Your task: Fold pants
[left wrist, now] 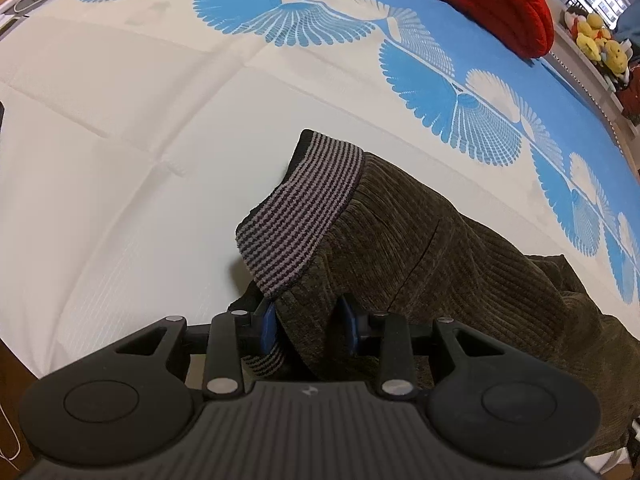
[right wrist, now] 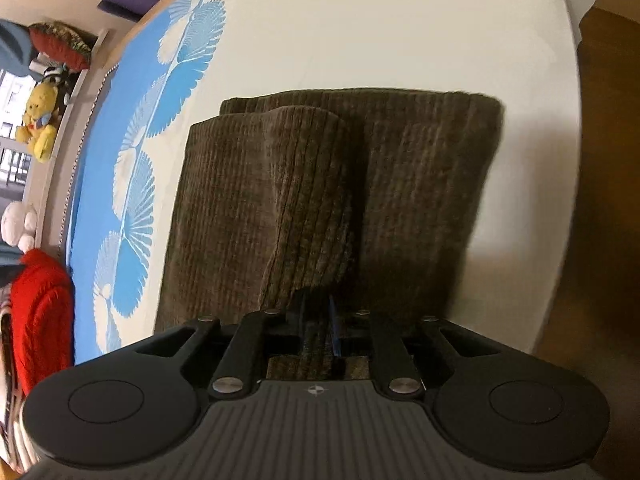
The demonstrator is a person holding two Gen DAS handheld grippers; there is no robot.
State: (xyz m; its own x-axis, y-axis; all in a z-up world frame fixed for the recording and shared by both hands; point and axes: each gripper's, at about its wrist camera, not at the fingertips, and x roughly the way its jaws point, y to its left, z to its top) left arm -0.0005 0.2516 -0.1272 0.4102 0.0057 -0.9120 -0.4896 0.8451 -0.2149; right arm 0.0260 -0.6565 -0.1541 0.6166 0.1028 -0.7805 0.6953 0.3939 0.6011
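pants point(left wrist: 420, 240) lie on the bed cover point(left wrist: 120, 140), long axis running away from the right gripper point(right wrist: 318, 322). left gripper point(left wrist: 308, 324) spread, striped waistband point(left wrist: 304, 208) loose between the jaws. right gripper narrowly parted around a raised fold.

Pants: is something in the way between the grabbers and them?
No. The brown pants already lie between the pads of the left gripper, near the striped waistband. The right gripper has pants fabric between its pads too. Nothing else comes between.
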